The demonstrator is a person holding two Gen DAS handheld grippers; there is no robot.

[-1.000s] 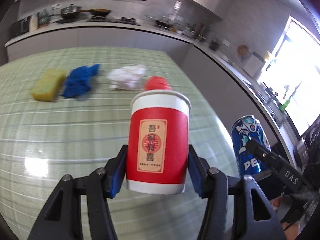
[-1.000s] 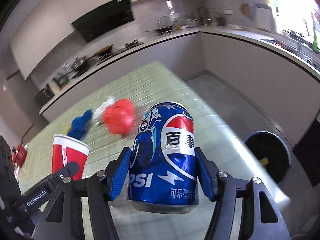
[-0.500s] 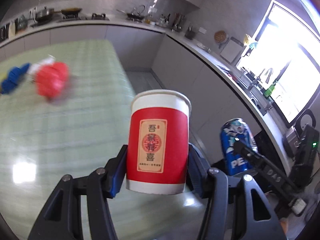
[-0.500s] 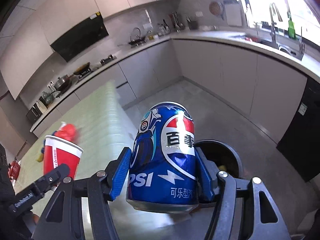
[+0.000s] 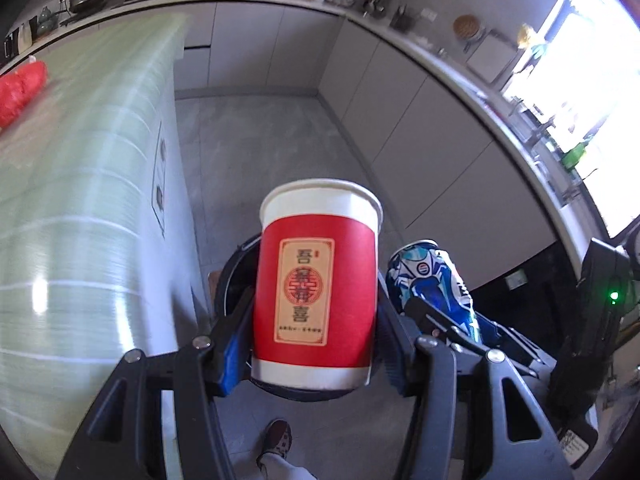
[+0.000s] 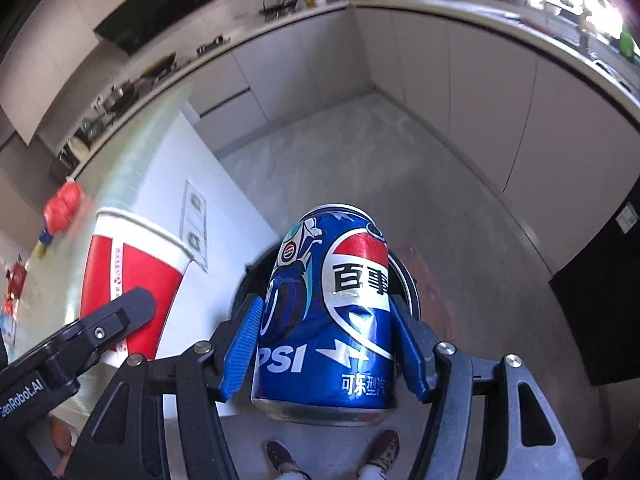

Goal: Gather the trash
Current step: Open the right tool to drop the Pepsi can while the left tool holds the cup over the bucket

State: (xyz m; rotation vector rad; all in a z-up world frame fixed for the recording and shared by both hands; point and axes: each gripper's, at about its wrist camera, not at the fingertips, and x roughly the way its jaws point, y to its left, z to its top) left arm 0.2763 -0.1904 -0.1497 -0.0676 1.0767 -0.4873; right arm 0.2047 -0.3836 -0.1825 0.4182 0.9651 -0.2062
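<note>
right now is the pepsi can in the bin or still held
Still held: the right tool clamps the Pepsi can above the bin.

The red cup (image 5: 316, 288) hides most of the black bin (image 5: 230, 280) behind it.

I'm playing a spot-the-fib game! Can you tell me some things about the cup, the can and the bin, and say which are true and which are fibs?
1. The left gripper holds a red paper cup. True.
2. The right gripper holds a green bottle. False: its jaws are clamped on a blue soda can.
3. The cup is lying on its side. False: it is held upright, open rim up.
4. A dark round bin sits on the floor behind the can. True.
5. The can is already inside the bin. False: it is gripped above it.
</note>
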